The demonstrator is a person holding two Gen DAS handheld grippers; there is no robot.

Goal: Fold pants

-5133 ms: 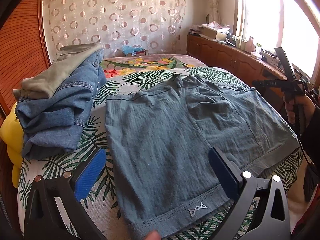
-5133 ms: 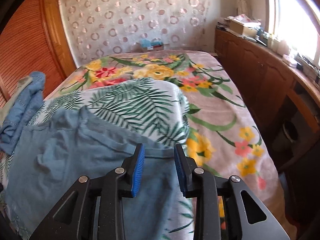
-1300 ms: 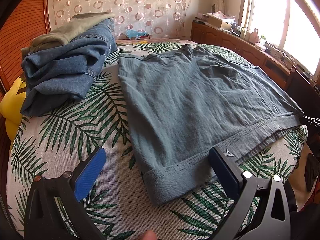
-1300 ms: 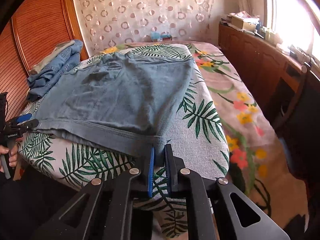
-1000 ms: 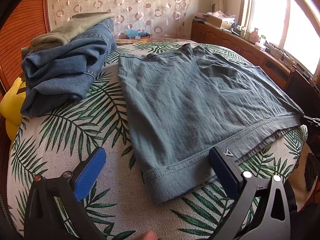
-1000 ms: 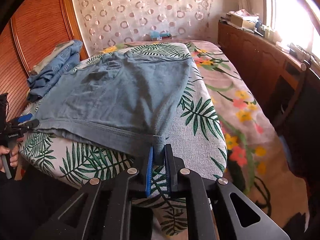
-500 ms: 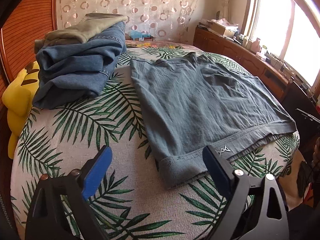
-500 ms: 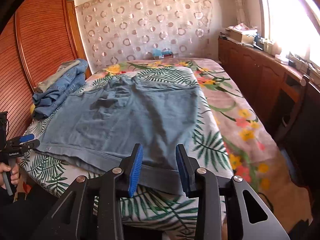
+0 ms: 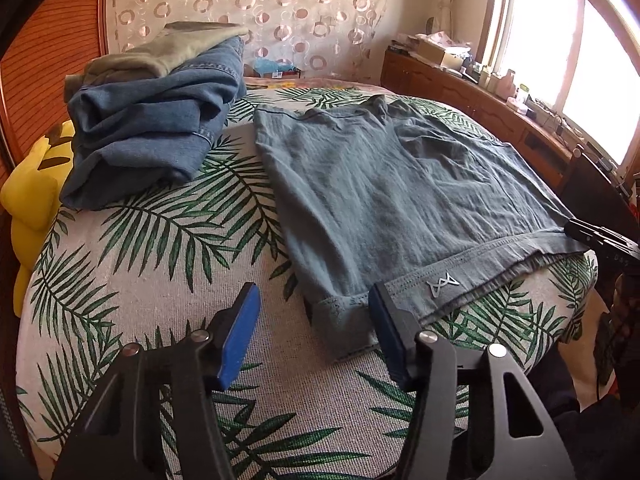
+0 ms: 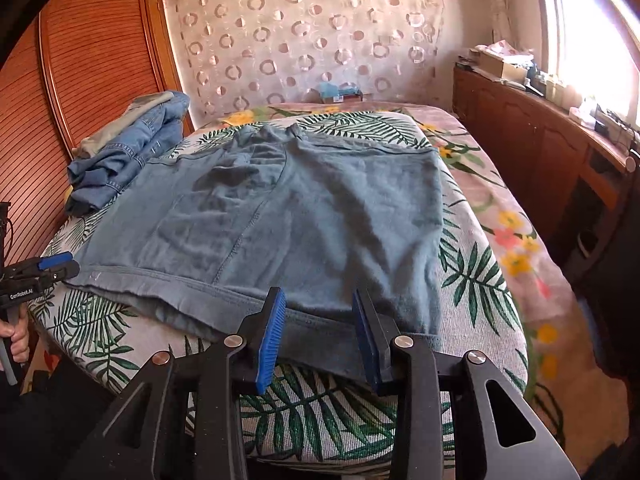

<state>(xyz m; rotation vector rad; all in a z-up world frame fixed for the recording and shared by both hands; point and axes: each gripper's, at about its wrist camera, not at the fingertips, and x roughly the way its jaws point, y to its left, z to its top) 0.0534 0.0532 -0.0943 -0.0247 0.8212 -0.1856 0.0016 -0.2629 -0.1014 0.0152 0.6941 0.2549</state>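
Left gripper (image 9: 314, 330) is closing around the pants (image 9: 384, 196) hem corner at six o'clock; right gripper (image 10: 319, 330) hovers spread. Pinch both layers squarely before lifting.

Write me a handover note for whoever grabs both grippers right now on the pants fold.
Left gripper: holding nothing, jaws closing, with the near left corner of the grey-blue pants lying between them, no pad pressing it.
Right gripper: open, empty, over the waistband near the right corner, not gripping.
Pants: spread flat on the palm-leaf blanket, waistband along the near edge; no fold made.
Stack of folded jeans sits at the far left, clear of the work.
Left to do: grip both near corners, carry them to the far edge, then fold again and tidy.
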